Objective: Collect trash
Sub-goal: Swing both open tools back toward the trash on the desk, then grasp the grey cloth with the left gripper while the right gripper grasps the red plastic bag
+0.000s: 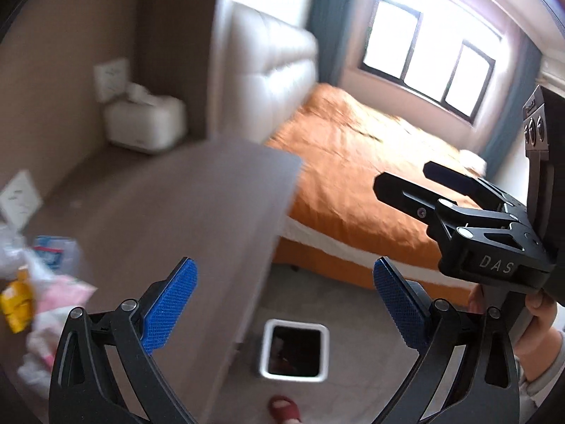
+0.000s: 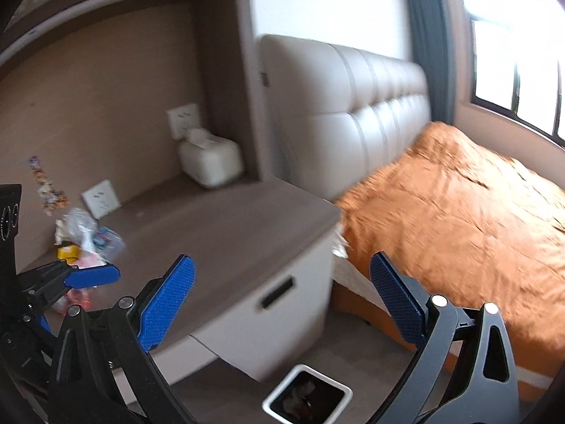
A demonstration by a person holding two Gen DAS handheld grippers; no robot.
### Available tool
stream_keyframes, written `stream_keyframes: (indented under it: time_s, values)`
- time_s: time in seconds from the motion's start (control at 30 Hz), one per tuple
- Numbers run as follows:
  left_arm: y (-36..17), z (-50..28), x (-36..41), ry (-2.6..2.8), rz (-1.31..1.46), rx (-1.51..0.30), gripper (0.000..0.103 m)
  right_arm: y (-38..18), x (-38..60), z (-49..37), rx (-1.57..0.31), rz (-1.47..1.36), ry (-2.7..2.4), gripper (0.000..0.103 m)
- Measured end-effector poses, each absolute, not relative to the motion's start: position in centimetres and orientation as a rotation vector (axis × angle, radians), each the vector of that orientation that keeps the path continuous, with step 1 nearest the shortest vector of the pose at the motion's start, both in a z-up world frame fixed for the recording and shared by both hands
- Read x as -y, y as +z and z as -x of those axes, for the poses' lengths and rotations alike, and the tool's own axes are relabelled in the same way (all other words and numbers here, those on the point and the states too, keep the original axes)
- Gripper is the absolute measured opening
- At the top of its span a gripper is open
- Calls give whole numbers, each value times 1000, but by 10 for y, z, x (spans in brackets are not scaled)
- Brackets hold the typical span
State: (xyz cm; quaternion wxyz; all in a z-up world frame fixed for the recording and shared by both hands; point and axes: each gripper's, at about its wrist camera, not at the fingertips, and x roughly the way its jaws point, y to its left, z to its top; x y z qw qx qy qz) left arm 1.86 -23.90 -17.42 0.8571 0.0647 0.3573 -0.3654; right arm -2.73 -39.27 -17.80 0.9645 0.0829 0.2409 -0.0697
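A trash pile (image 1: 39, 282) lies on the brown bedside table (image 1: 176, 205) at the left: a yellow item, pink wrappers, clear plastic and a blue-white packet. The right wrist view shows the same trash pile (image 2: 83, 243) at the table's (image 2: 229, 229) back left. My left gripper (image 1: 282, 304) is open and holds nothing, above the table's front edge. In the right wrist view the left gripper (image 2: 81, 293) hovers over the pile. My right gripper (image 2: 282, 304) is open and holds nothing. It also shows as the right gripper (image 1: 404, 176) over the bed. A white square bin (image 1: 296, 325) stands on the floor.
The bin (image 2: 328, 378) sits beside the table's drawer front, with dark contents inside. An orange-covered bed (image 2: 459, 219) with a padded white headboard (image 2: 353, 106) fills the right. A white tissue box (image 2: 212, 166) stands in the table's back corner. A red slipper (image 1: 282, 410) is near the bin.
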Motion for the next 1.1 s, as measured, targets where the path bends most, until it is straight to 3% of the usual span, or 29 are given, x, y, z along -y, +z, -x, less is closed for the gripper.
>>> stream_keyframes:
  time_s: [0.53,0.8,0.87,1.03,1.1]
  values:
    - [-185,-35,28,-324,-47,-755,98,-181,232,-35,-573,-58,298,99]
    - [-216,-61,-23,-315,-9,-794,97,-210,168,-48,-671,64,379,99]
    - [-224,-65,-28,-345,15,-810,92,-221,159,-54,-711,58,390,99]
    - [-246,-78,-19,-423,-25,-864,68,-243,142,-65,-773,33,379,99]
    - [-254,-81,-16,-447,-41,-881,65,-248,138,-68,-786,23,377,99]
